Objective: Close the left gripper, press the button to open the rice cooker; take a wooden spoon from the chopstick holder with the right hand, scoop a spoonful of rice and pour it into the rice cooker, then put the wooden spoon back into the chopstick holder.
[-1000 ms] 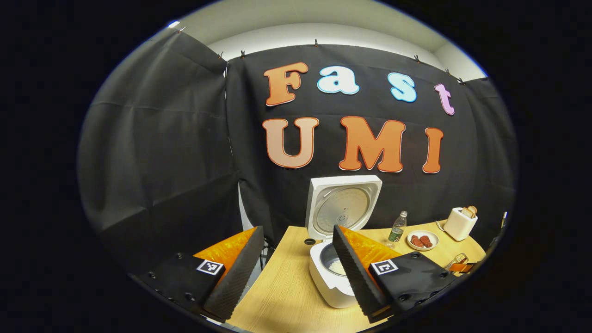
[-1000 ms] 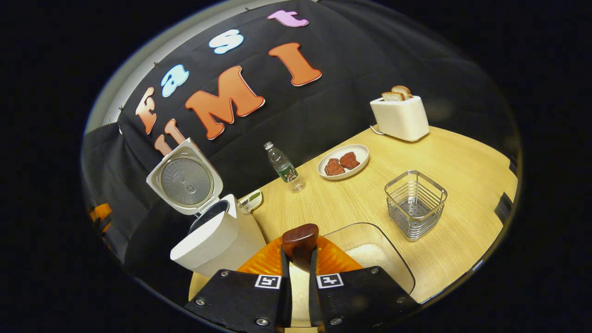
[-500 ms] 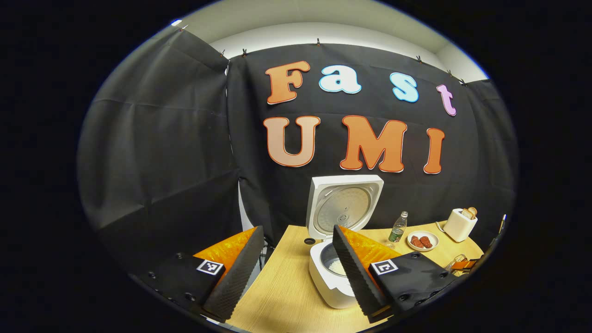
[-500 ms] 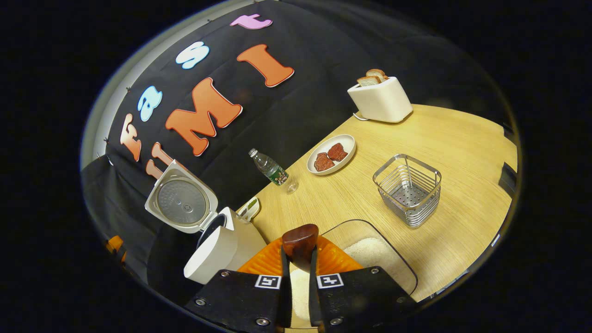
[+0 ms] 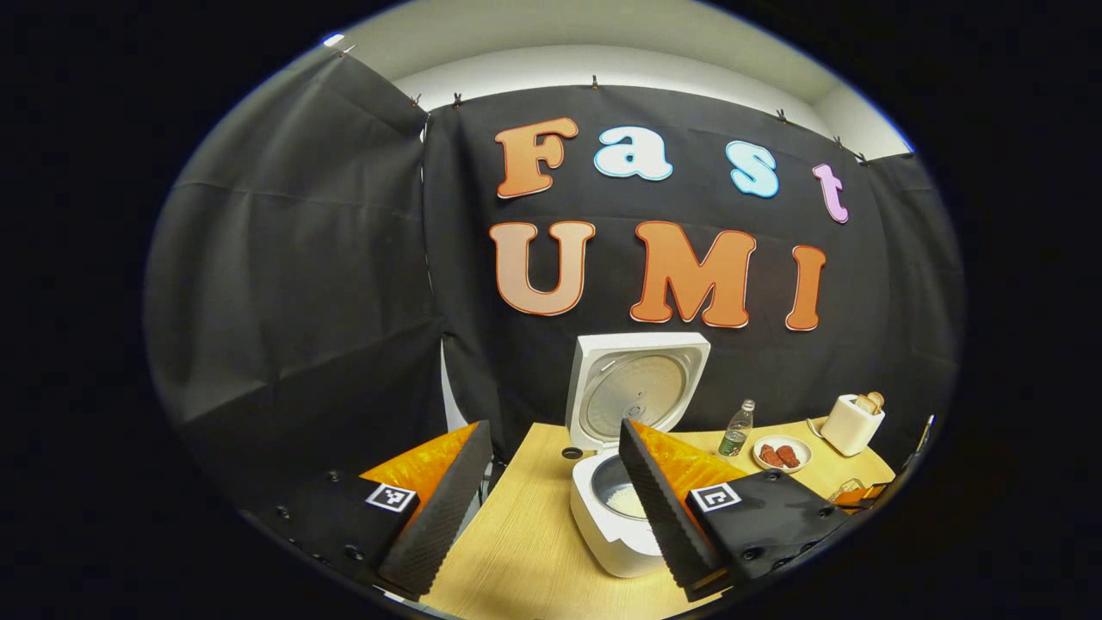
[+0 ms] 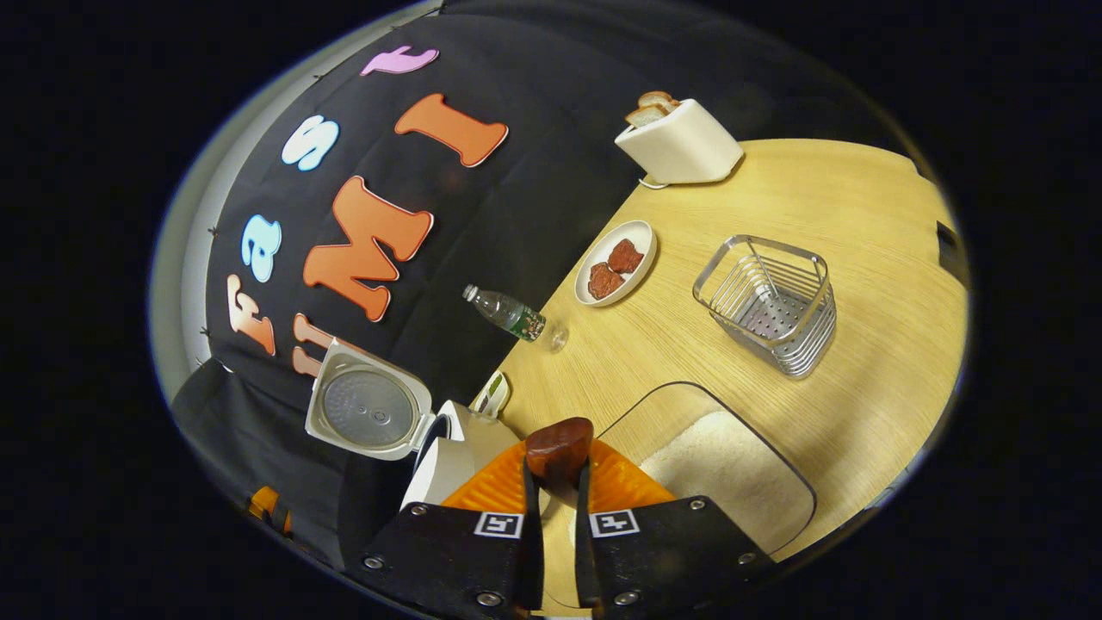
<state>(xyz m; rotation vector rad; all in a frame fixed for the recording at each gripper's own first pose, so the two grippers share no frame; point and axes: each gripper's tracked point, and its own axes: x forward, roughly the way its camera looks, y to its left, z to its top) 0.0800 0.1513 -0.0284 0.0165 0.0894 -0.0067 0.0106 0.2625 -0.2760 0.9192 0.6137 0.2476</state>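
The white rice cooker [image 5: 603,534] stands with its lid [image 5: 637,392] up and some rice in the pot. My left gripper [image 5: 553,429] hangs open in front of it, its right finger overlapping the pot. My right gripper [image 6: 558,469] is shut on the dark wooden spoon [image 6: 560,446], whose rounded end sticks out between the fingertips; the rest of the spoon is hidden. Below the right gripper lies the clear rice container [image 6: 732,465]. The wire chopstick holder [image 6: 770,301] stands beyond it, and the open rice cooker [image 6: 370,409] sits to the left.
On the wooden table [image 6: 861,224] stand a water bottle [image 6: 508,312], a plate [image 6: 635,232] with red-brown pieces and a toaster [image 6: 676,142] holding bread. A small white item [image 6: 492,394] lies by the cooker. The black cloth wall runs behind.
The right gripper view has rolled and shifted: the rice container now lies more fully under the gripper, the cooker lower left. The spoon stays gripped. The left gripper has barely moved.
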